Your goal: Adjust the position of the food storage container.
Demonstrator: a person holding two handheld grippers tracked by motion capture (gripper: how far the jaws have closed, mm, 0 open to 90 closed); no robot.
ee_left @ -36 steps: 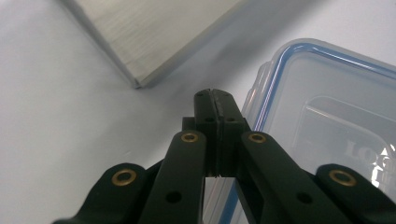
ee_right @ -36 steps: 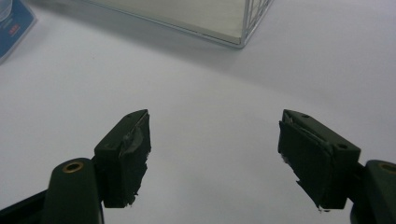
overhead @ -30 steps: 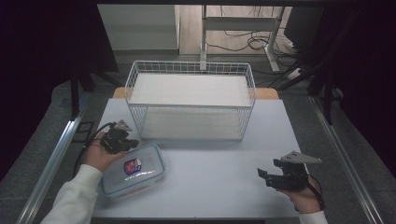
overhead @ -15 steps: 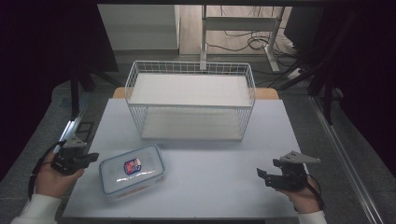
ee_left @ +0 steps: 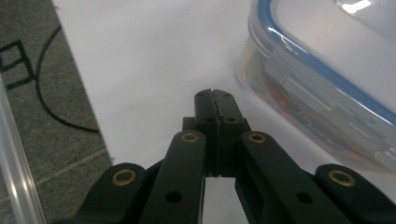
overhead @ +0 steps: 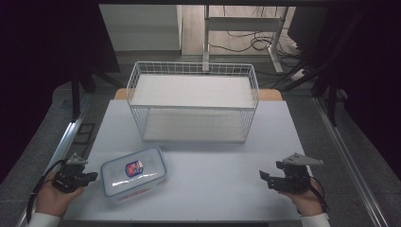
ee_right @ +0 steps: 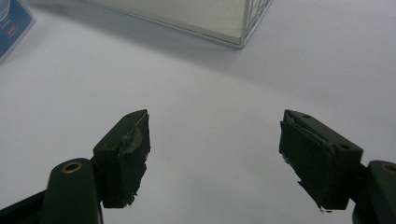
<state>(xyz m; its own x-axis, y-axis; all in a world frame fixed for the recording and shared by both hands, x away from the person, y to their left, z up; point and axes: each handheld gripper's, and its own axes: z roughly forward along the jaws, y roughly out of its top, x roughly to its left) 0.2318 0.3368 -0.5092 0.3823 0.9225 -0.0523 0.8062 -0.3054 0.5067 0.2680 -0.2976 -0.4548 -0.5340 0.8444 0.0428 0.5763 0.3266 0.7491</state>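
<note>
A pale white rectangular table top [overhead: 213, 184] fills the lower centre of the high view, with grey carpeted floor [overhead: 42, 156] along both its sides and a metal rail running down each edge. Beyond the table, in the upper part of the frame, the room is dark, with a light desk frame and black cables on a wooden floor [overhead: 250, 38]. A white wire basket with a flat white shelf inside [overhead: 193, 101] stands in the middle of the frame, at the table's far half. In the lower left, a clear plastic food container with a blue-rimmed lid and a small red and blue label [overhead: 134, 170] lies flat on the table. Just beside it, at the table's left edge, the left gripper [overhead: 90, 177] rests in the person's left hand [overhead: 53, 196]; in the left gripper view its jaws are pressed together on nothing, the container just to their right. In the lower right, the right gripper [overhead: 263, 176] sits in the right hand [overhead: 307, 198], well apart from the container, its jaws spread wide over bare table.
</note>
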